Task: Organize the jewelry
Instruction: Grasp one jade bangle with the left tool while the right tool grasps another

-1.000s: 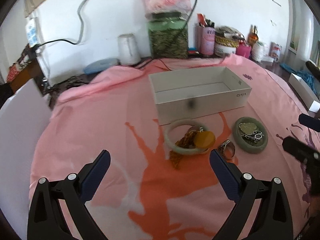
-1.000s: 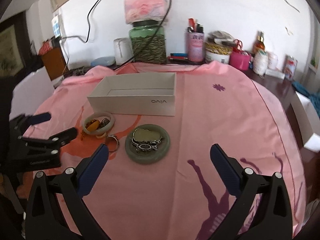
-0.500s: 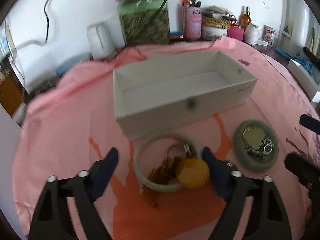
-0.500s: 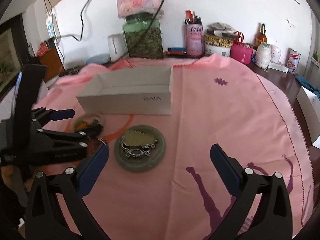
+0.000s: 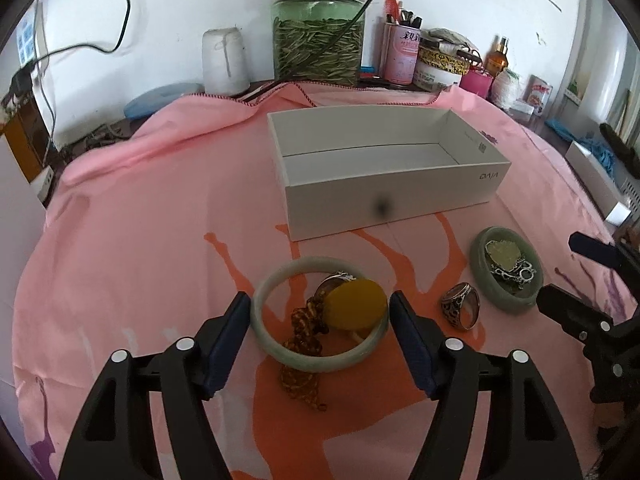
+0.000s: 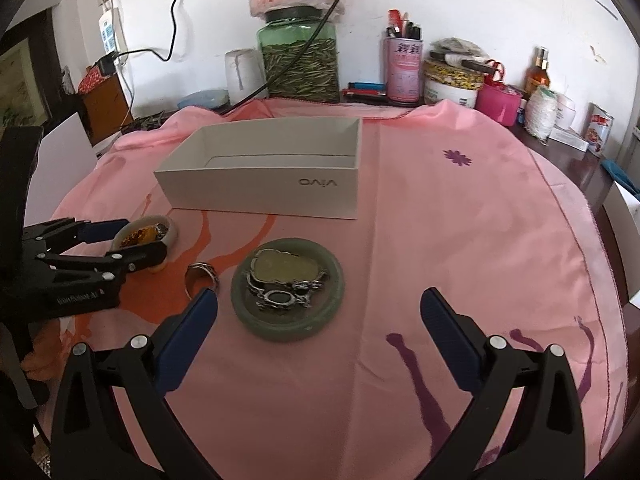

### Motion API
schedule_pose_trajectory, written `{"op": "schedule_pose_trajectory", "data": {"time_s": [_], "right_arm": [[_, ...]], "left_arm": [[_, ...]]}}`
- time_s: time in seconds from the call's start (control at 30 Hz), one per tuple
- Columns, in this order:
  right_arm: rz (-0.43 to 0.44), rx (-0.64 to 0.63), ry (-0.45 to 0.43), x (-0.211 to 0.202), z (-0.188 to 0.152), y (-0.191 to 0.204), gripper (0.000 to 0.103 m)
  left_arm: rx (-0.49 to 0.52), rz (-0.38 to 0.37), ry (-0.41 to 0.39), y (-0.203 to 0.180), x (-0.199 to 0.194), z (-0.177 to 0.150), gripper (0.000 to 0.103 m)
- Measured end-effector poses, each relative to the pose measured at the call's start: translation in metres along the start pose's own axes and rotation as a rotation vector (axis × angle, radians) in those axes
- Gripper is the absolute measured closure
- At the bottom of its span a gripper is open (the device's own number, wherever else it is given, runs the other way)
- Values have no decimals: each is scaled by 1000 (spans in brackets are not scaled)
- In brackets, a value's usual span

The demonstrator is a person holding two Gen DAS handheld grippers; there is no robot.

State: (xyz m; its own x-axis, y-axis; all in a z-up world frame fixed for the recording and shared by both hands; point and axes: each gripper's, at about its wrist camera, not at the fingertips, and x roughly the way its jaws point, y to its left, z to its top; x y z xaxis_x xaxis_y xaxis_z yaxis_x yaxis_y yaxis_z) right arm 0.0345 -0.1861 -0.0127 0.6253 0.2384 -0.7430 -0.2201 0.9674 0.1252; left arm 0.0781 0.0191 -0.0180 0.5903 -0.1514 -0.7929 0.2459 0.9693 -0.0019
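Note:
A pale jade bangle (image 5: 320,320) lies on the pink cloth with an amber pendant (image 5: 354,304) and a beaded cord (image 5: 304,344) inside it. My left gripper (image 5: 320,320) is open, its fingers on either side of the bangle. A silver ring (image 5: 460,306) lies to its right, and a green dish (image 5: 506,268) holds a jade pendant and silver pieces. The empty white box (image 5: 384,168) stands behind. My right gripper (image 6: 318,316) is open, low over the cloth, in front of the green dish (image 6: 288,288).
At the back stand a green glass jar (image 5: 318,36), a white cup (image 5: 224,60), a pink tin (image 5: 400,54) and small bottles. A white board (image 5: 16,240) is at the left edge. The table edge falls off to the right (image 6: 600,216).
My left gripper has moved forward and down until its fingers straddle the bangle, and the jaws have narrowed somewhat. My right gripper has edged a little closer to the green dish.

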Motion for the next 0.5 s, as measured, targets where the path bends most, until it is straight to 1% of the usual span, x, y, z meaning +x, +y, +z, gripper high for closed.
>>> {"op": "schedule_pose_trajectory", "data": {"time_s": [0.1, 0.17, 0.2, 0.27, 0.3, 0.33, 0.37, 0.4, 0.5], "right_arm": [[-1, -21, 17, 6, 6, 6, 6], [-16, -42, 24, 11, 10, 11, 7], [-29, -53, 30, 14, 11, 13, 8], [-33, -68, 50, 21, 10, 15, 15], [-29, -76, 68, 25, 9, 17, 22], [-24, -85, 92, 30, 7, 18, 27], [-17, -92, 108, 33, 6, 19, 28], [-11, -101, 100, 32, 6, 20, 34], [-4, -102, 96, 31, 5, 22, 34]], "left_arm": [[7, 19, 0, 0, 2, 0, 30], [-14, 2, -2, 4, 1, 1, 31], [-24, -10, -5, 7, 0, 2, 33], [-34, -19, -9, 9, -1, 2, 34], [-34, -21, -8, 9, -1, 2, 34], [-33, -22, -8, 8, -1, 2, 34], [-28, -23, -8, 7, -1, 2, 34], [-21, -23, -8, 5, -1, 2, 34], [-4, -8, -8, 2, 0, 1, 34]]}}
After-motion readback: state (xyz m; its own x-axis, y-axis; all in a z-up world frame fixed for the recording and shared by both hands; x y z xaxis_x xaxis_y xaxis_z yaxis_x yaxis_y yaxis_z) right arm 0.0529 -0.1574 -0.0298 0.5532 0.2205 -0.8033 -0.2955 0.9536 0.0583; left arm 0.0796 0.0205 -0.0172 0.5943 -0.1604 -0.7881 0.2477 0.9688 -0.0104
